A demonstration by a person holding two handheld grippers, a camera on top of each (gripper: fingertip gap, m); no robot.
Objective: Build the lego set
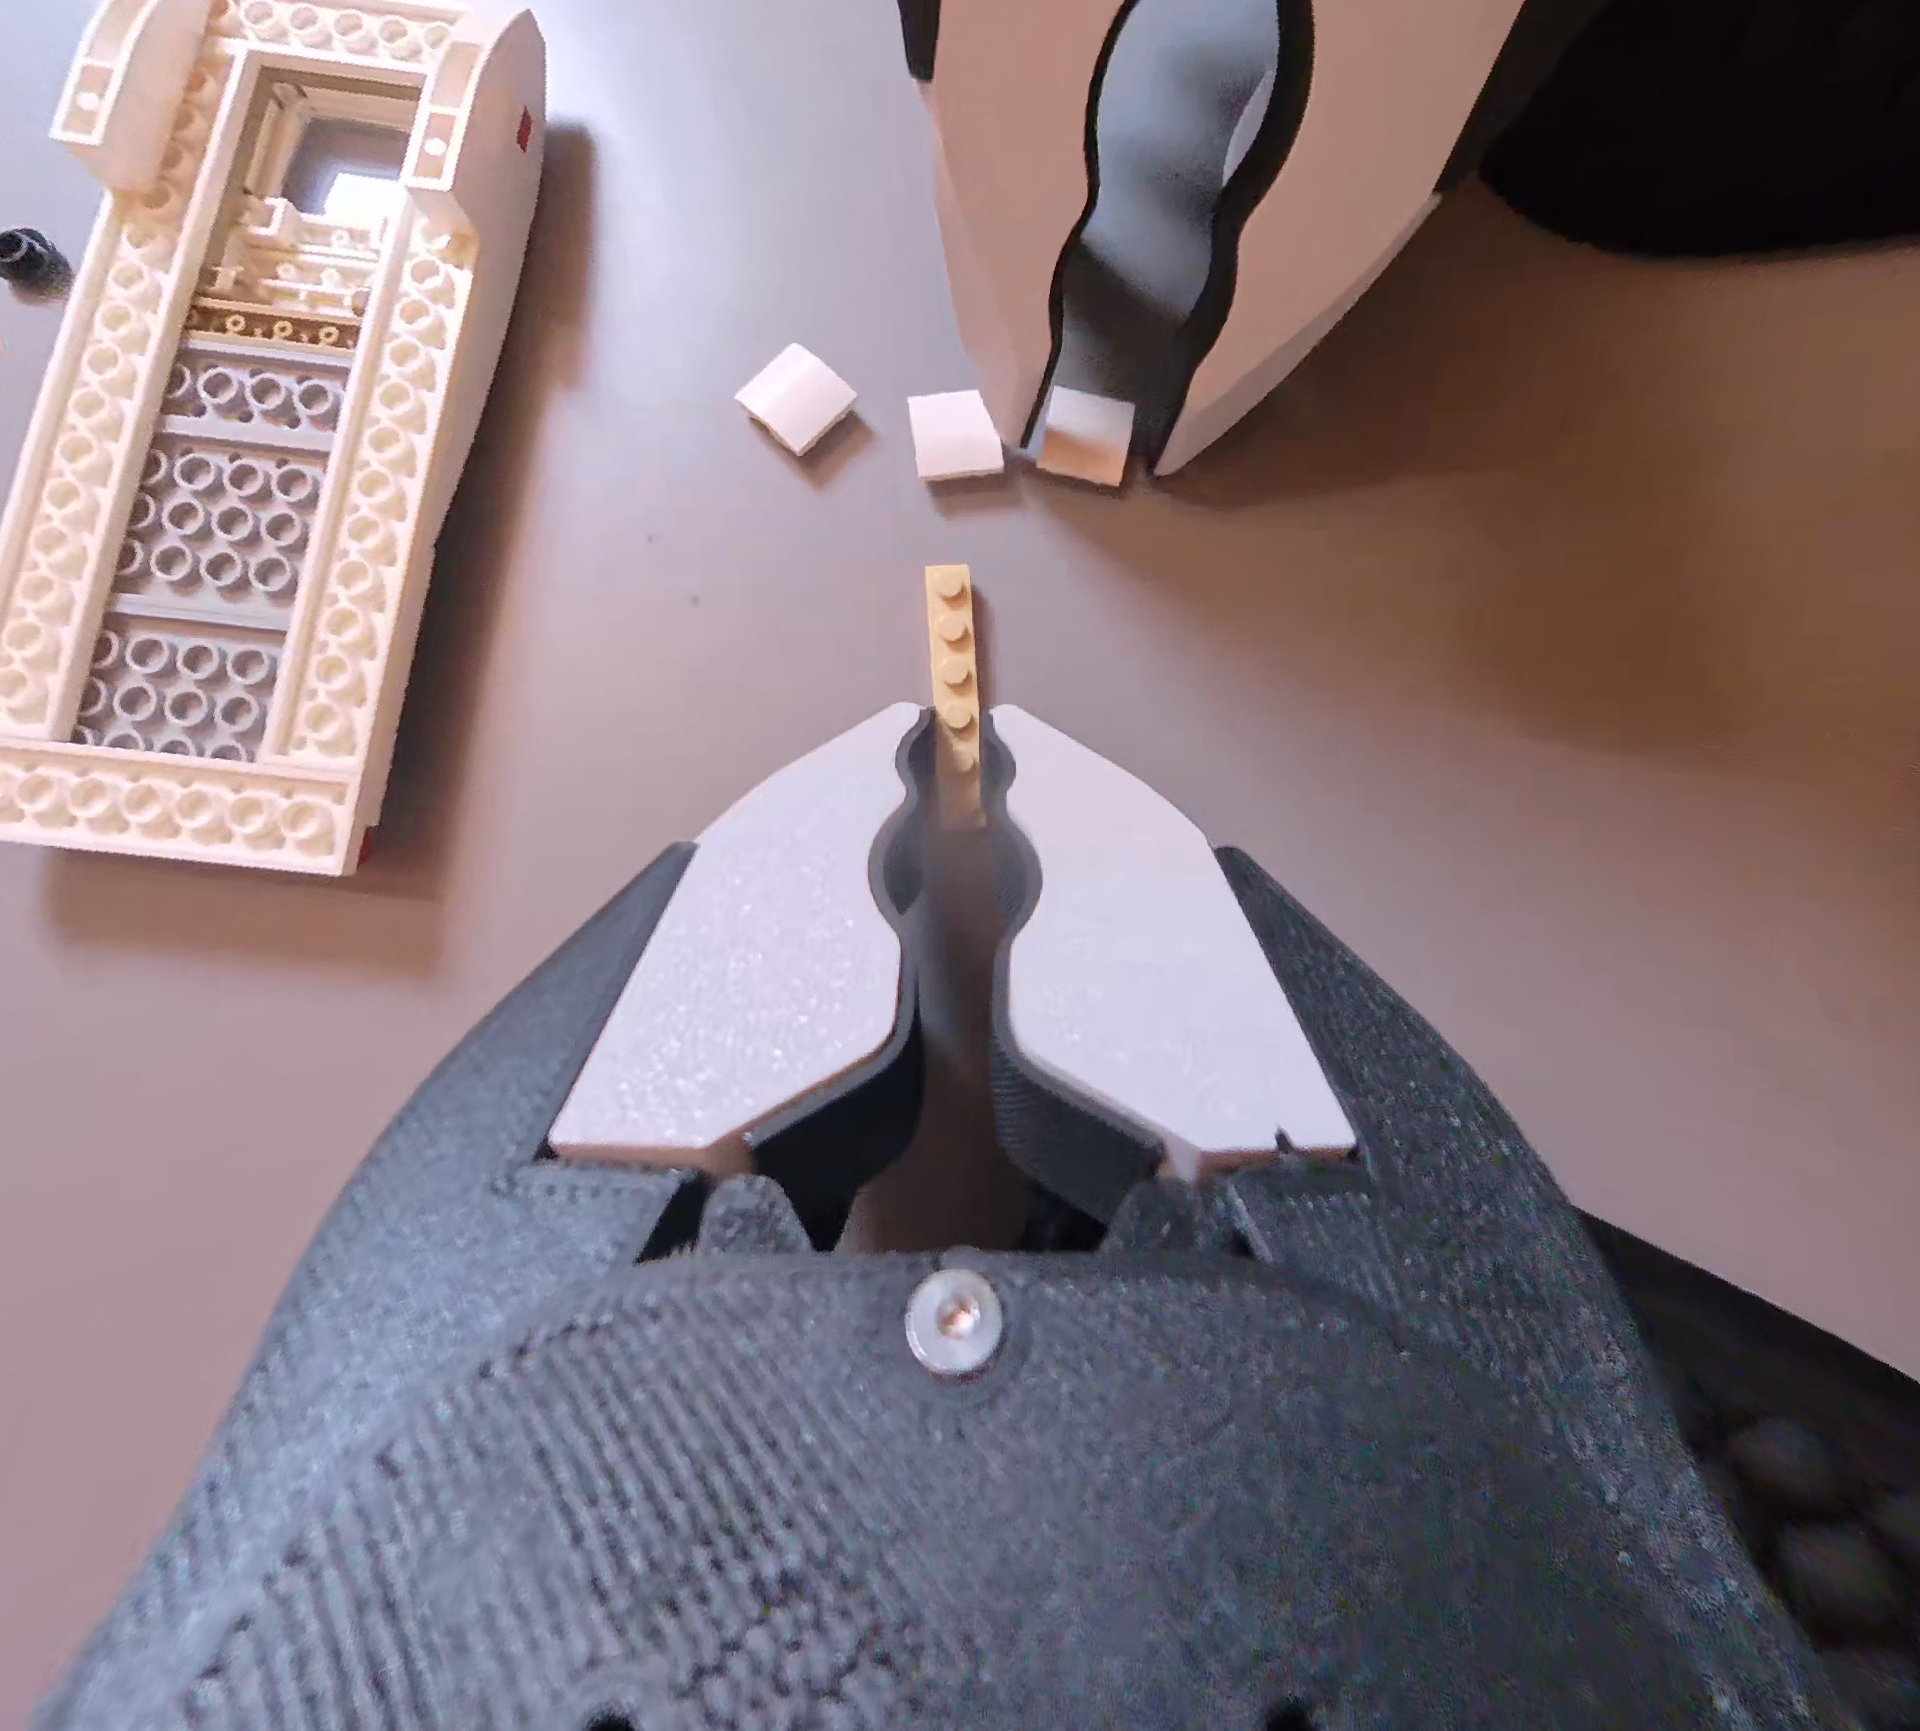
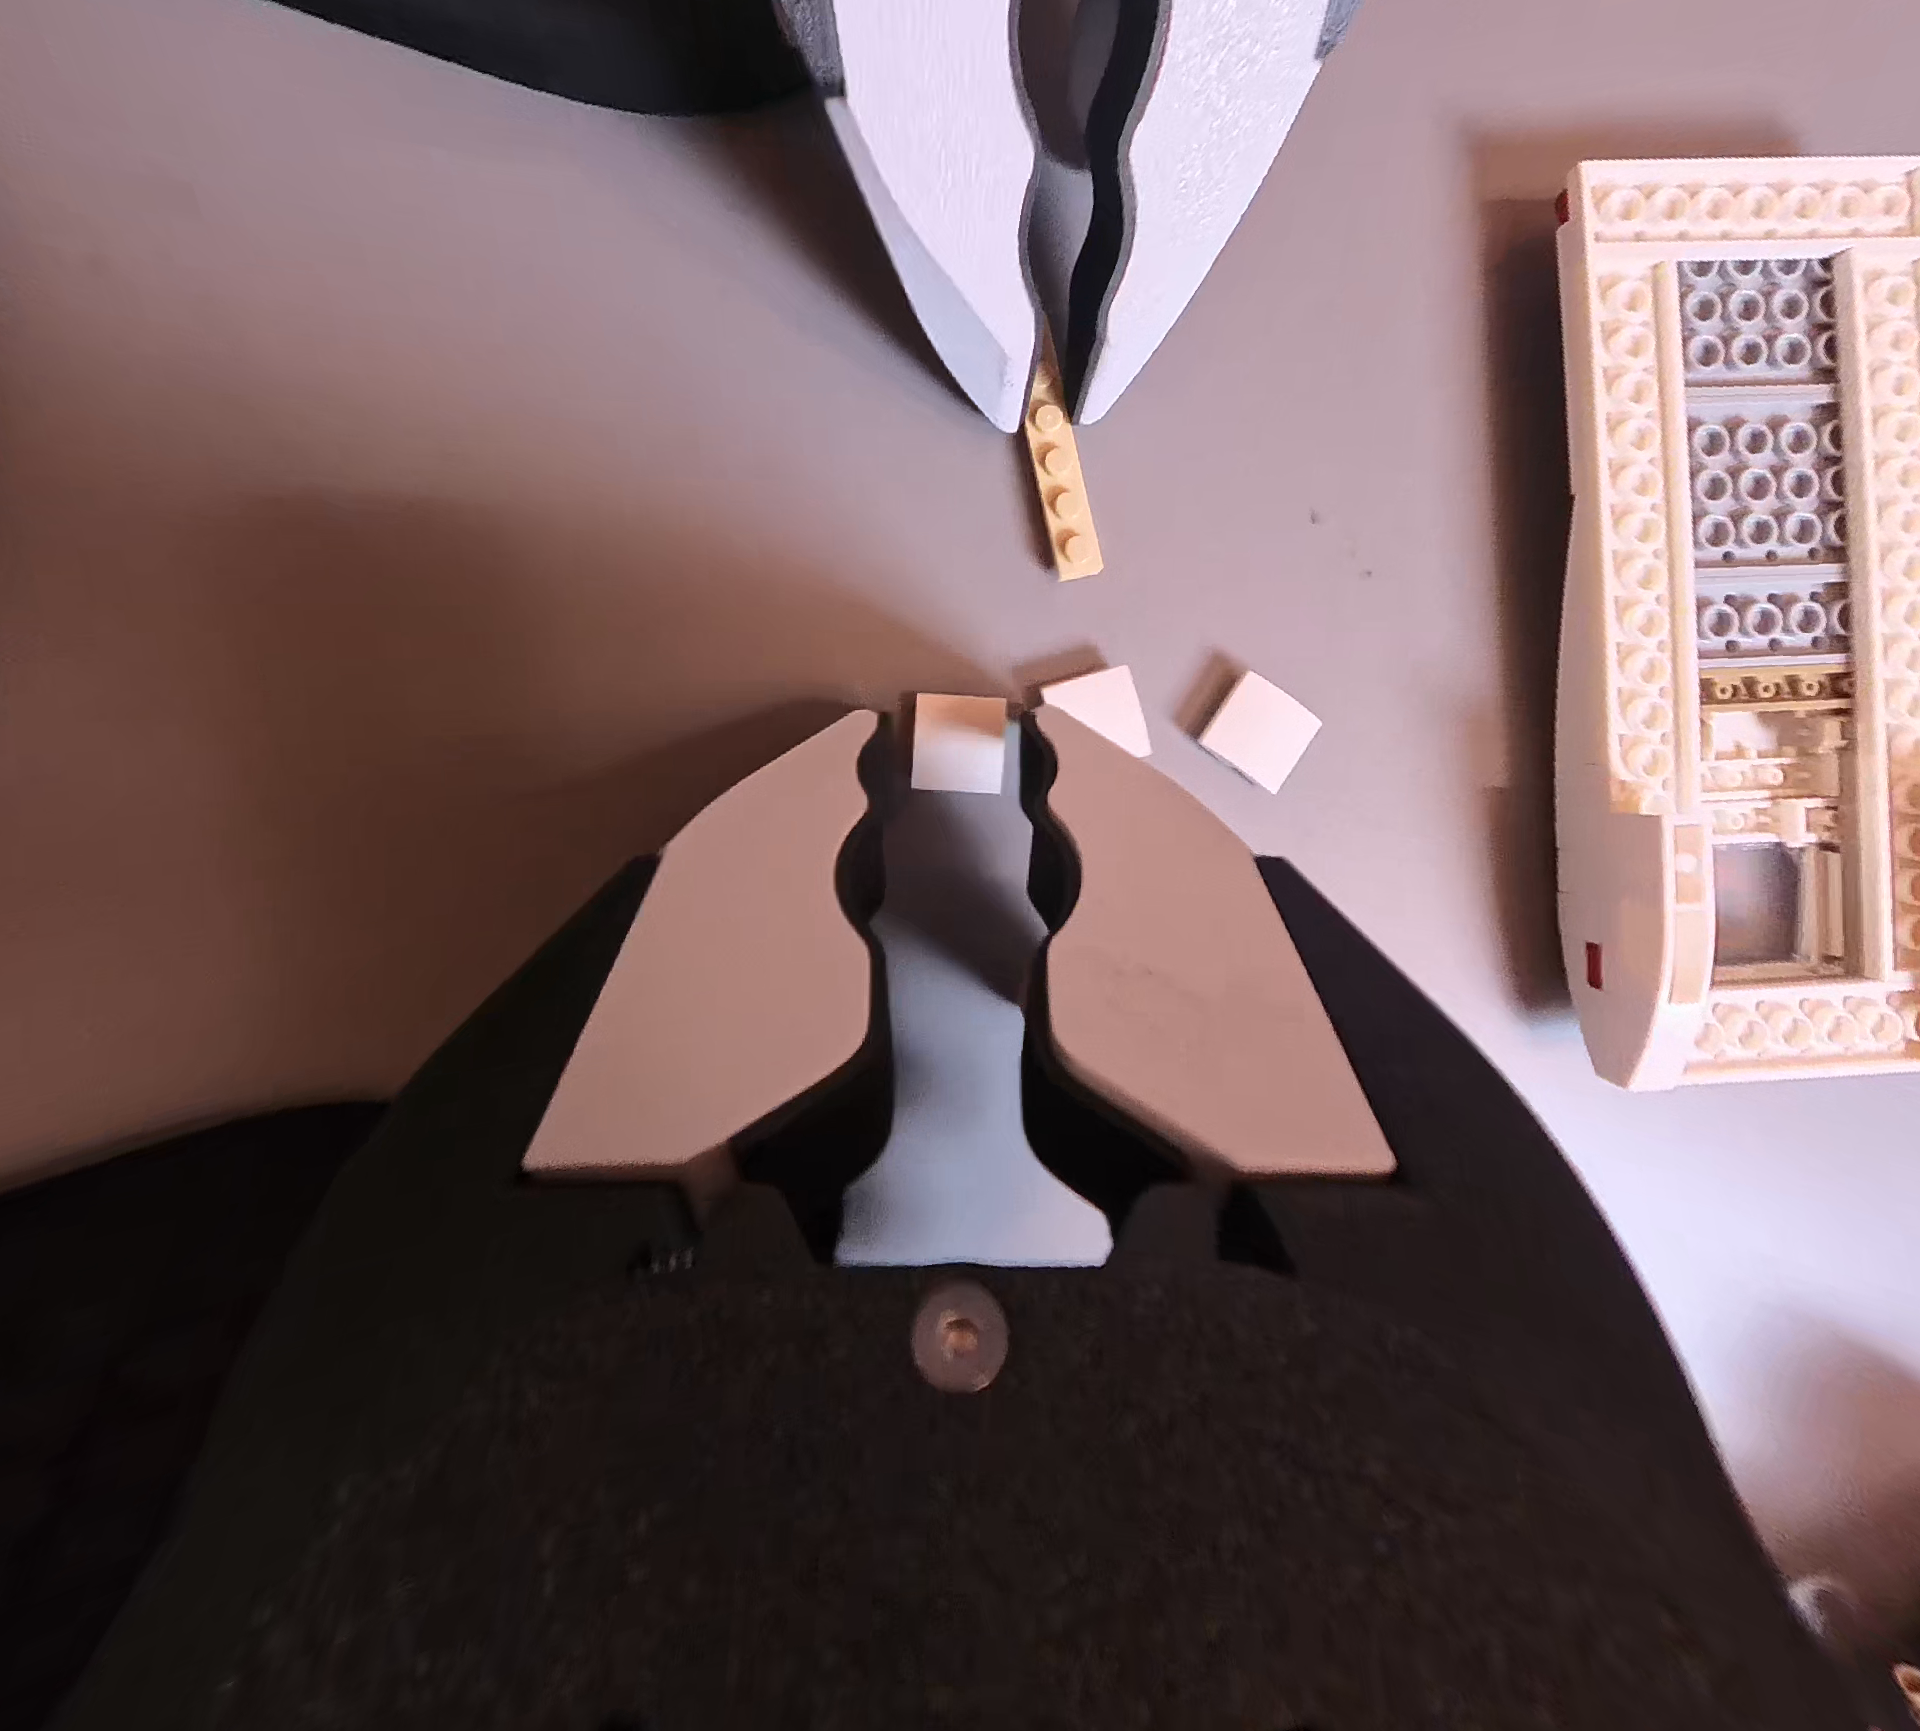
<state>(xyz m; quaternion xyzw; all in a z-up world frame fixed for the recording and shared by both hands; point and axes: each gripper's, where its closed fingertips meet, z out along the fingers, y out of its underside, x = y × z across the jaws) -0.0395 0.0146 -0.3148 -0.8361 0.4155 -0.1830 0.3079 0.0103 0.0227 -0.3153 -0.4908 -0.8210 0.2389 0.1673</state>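
The left gripper (image 1: 954, 725) has its pale, matte, wavy-edged fingers closed on a slim tan studded plate (image 1: 954, 653), a narrow strip with one row of round studs. The pads press its long sides near one end, and the rest juts out ahead of the tips, low over the table. From the right wrist view the same strip (image 2: 1062, 486) pokes from between the closed tips.

The right gripper (image 2: 956, 725) stands apart around a small white sloped tile (image 2: 958, 741), smooth and square with a curved top, lying on the table. There are thin slivers of space on both sides — the pads do not press it. Just beside it lies a second white tile (image 2: 1101, 710), close to the right-hand fingertip, and a third white tile (image 2: 1252, 731) sits a little farther off.

The table (image 1: 1455, 642) is a flat, dull grey-brown surface with a few dark specks and soft shadows under the tools. Well apart from the tiles lies a large cream brick assembly (image 1: 260, 393), underside up — rows of round tubes, grey plates inside, a window frame at one end and a small red piece on its curved side. A small black piece (image 1: 31, 260) sits by its edge, cut off by the frame. The dark masses at the corners are too blurred to name.
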